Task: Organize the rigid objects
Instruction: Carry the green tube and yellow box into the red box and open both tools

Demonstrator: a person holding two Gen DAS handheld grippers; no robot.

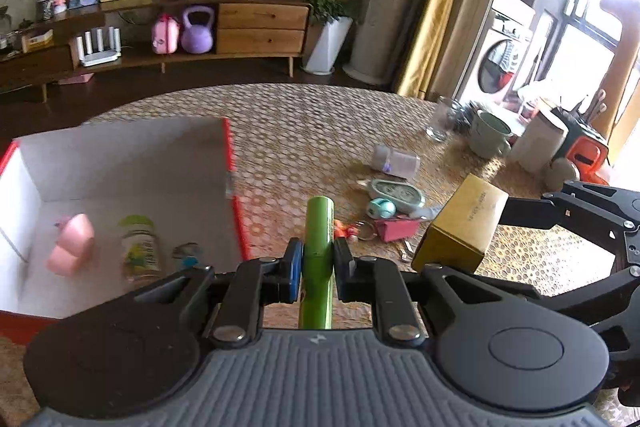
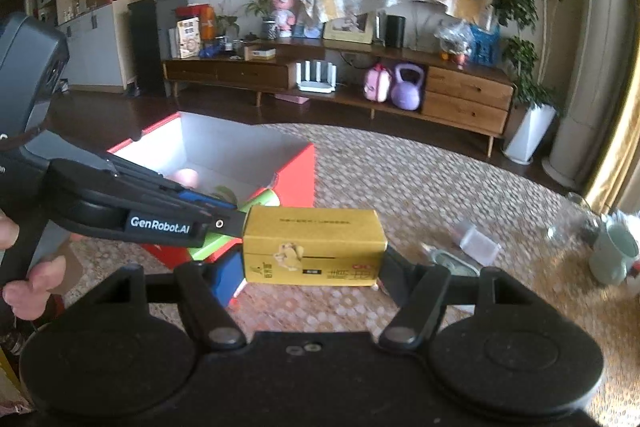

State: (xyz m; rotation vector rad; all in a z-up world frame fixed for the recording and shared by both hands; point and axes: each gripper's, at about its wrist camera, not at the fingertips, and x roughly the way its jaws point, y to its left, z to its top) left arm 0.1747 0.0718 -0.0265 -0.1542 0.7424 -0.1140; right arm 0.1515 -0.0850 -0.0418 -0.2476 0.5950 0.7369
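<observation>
A: What has the left tool [image 1: 317, 267] got?

B: Its jaws are closed tight on a green tube [image 1: 318, 247], gripped around the tube's middle so that the tube points away from the camera, out over the tabletop [image 1: 320, 131].

A: And the right tool [image 2: 312, 269]?

B: It stands partly open with a yellow carton [image 2: 316, 247] clamped across its width; both fingers press on the carton's ends. In the left wrist view the same carton [image 1: 460, 227] hangs above the tabletop, just to the right of the tube.

A: Where is the box?

B: The red box [image 1: 234, 167] with the white inside sits toward the left edge of the tabletop. Inside it lie a pink object [image 1: 72, 245], a small bottle [image 1: 140, 247] with a green and white label, and a small bluish item [image 1: 186, 255] that is too blurred to name.

A: What lies loose on the tabletop?

B: Toward the right edge, a mint-green oval case [image 1: 396, 193], a small teal round thing [image 1: 380, 207], a pink folded piece [image 1: 396, 229] with a key ring beside it, and a clear plastic piece [image 1: 394, 161]. Farther back near the right edge stand a drinking glass [image 1: 440, 123], a pale green mug [image 1: 490, 135] and a white canister [image 1: 538, 143].
</observation>
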